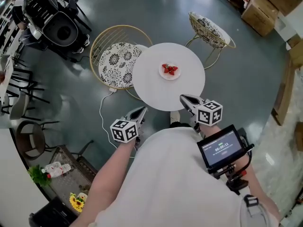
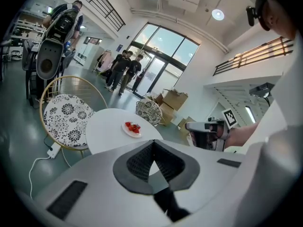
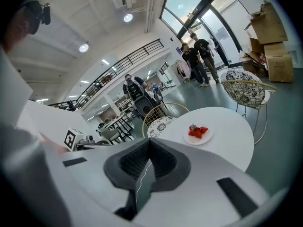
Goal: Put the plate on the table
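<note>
A small white plate (image 1: 170,71) with red strawberries rests near the middle of the round white table (image 1: 147,84). Both grippers hover just off the table's near edge, close to the person's body. The left gripper (image 1: 141,110) is shut and holds nothing. The right gripper (image 1: 182,98) is also shut and empty. In the left gripper view the plate (image 2: 132,128) lies on the table (image 2: 106,131) beyond the closed left gripper (image 2: 152,159), and the right gripper (image 2: 202,126) shows at the right. The right gripper view has the plate (image 3: 198,133) ahead of the closed right gripper (image 3: 147,161).
Two wire chairs with patterned cushions flank the table, one at the left (image 1: 117,60), one at the far right (image 1: 211,30). A white cable (image 1: 101,115) trails on the floor. Cardboard boxes (image 1: 263,7) stand at the far right. People (image 2: 124,69) stand by the glass doors.
</note>
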Available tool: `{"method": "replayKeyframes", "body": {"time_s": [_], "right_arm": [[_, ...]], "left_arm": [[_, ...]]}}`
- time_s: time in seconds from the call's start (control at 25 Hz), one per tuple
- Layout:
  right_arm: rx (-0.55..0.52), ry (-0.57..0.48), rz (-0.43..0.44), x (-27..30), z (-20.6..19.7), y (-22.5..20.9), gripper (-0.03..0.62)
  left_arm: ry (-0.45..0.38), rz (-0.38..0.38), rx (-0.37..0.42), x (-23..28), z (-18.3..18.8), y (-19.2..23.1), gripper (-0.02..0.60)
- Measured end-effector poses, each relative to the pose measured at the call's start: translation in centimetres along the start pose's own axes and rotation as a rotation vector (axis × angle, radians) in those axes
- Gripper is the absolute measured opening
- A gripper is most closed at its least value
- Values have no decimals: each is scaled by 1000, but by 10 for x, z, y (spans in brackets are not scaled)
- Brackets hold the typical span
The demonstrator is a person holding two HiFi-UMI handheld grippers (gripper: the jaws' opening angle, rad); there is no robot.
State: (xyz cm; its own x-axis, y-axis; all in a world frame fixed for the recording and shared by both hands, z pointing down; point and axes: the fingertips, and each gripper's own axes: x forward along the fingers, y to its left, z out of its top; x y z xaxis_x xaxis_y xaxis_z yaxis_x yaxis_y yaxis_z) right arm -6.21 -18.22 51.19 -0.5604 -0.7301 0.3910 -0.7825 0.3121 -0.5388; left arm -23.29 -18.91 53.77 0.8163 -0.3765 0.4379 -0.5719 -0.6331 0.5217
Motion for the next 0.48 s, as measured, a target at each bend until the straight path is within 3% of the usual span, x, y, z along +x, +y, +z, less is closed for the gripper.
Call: {"method": "replayKeyframes", "body": {"time_s": [0.2, 0.48], "right_arm": [[-22, -20, 9, -6, -2, 11, 3], [-32, -42, -1, -25, -9, 24, 3]], "left_arm": [[-9, -16, 56, -5, 4, -6, 5], [-12, -52, 50, -9, -14, -25, 5]]}}
